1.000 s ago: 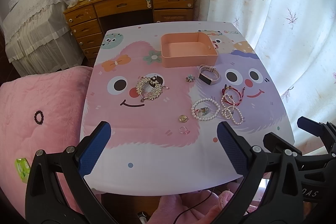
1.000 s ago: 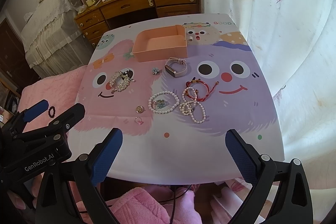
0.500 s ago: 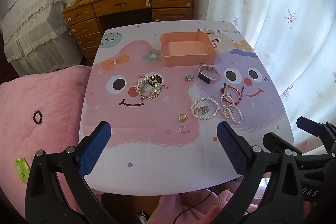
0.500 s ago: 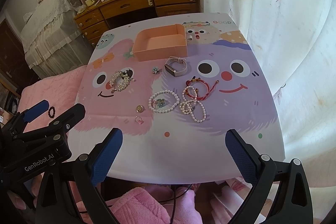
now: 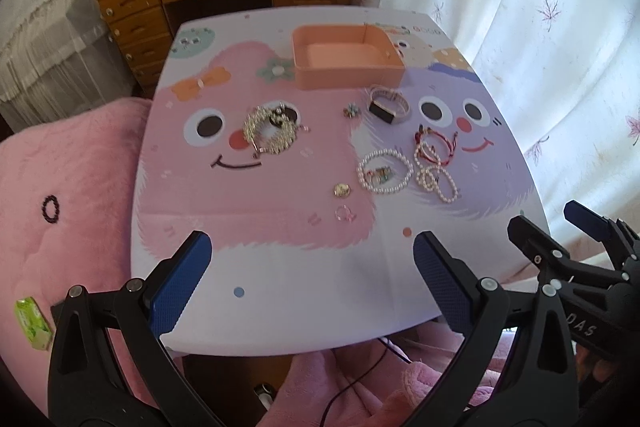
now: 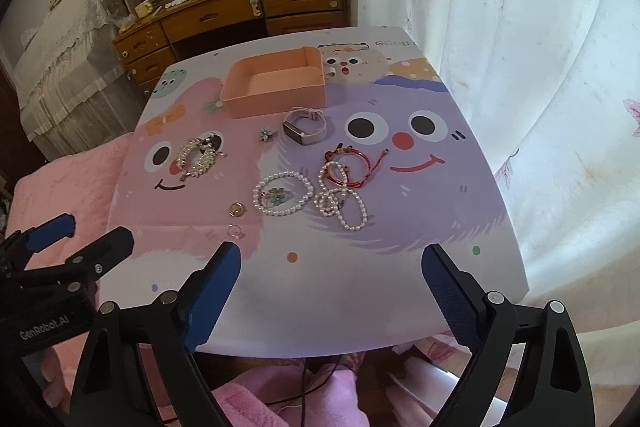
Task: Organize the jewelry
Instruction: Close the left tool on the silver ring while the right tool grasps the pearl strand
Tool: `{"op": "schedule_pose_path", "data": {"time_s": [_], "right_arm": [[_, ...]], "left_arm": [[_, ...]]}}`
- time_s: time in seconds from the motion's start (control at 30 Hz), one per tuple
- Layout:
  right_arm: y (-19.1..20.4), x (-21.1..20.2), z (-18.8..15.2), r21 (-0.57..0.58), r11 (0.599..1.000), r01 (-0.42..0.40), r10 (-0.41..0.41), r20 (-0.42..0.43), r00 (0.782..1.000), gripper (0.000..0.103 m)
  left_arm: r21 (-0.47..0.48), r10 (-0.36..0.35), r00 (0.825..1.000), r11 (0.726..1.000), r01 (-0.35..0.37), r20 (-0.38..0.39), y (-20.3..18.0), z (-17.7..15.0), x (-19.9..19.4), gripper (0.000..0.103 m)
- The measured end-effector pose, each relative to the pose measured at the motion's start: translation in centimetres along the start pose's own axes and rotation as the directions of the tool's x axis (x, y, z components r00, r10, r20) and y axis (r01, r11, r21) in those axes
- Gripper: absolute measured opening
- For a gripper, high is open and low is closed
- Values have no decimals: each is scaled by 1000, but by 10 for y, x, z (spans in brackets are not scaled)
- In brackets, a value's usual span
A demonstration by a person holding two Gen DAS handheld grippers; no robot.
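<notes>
Jewelry (image 6: 282,195) lies untouched near the empty pink tray (image 6: 276,95); both grippers (image 5: 312,263) (image 6: 332,279) hover agape, first pick pending.

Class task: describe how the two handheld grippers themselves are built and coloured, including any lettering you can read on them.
Both the left gripper and the right gripper have black triangulated plastic frames with silver screws and two fingers faced in textured blue pads. White lettering "GenRobot.AI" marks the left body; "DAS" shows on the right.
</notes>
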State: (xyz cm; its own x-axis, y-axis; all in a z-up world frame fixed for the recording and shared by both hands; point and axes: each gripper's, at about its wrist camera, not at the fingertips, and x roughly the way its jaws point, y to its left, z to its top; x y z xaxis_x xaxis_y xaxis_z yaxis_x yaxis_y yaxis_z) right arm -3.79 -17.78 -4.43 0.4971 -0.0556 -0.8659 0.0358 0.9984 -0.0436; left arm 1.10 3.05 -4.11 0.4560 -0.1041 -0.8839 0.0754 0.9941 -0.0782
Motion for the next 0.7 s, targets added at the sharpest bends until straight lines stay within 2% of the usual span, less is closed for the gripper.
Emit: {"op": "schedule_pose_path", "data": {"time_s": [0.13, 0.23, 0.37, 0.47, 0.63, 0.7], "right_arm": [[16, 11, -26, -72, 996, 54, -53, 15, 998, 93], [26, 22, -40, -81, 994, 75, -76, -12, 997, 93], [33, 29, -55, -72, 996, 60, -59, 9, 998, 93], [36, 36, -59, -78, 996, 47, -45, 33, 998, 93], [41, 54, -49, -118, 991, 57, -53, 33, 998, 85], [42, 65, -45, -128, 991, 50, -47, 26, 999, 83]], "left_arm": [[10, -59, 997, 998, 60, -48, 14, -8, 25, 100], [73, -67, 997, 995, 70, -42, 19, -12, 46, 100], [174, -107, 994, 979, 107, -9, 18, -14, 68, 100], [173, -172, 984, 969, 177, -45, 17, -11, 89, 100], [173, -231, 972, 956, 235, -44, 11, -4, 115, 90], [186, -235, 971, 953, 239, -46, 5, -1, 127, 82]]}}
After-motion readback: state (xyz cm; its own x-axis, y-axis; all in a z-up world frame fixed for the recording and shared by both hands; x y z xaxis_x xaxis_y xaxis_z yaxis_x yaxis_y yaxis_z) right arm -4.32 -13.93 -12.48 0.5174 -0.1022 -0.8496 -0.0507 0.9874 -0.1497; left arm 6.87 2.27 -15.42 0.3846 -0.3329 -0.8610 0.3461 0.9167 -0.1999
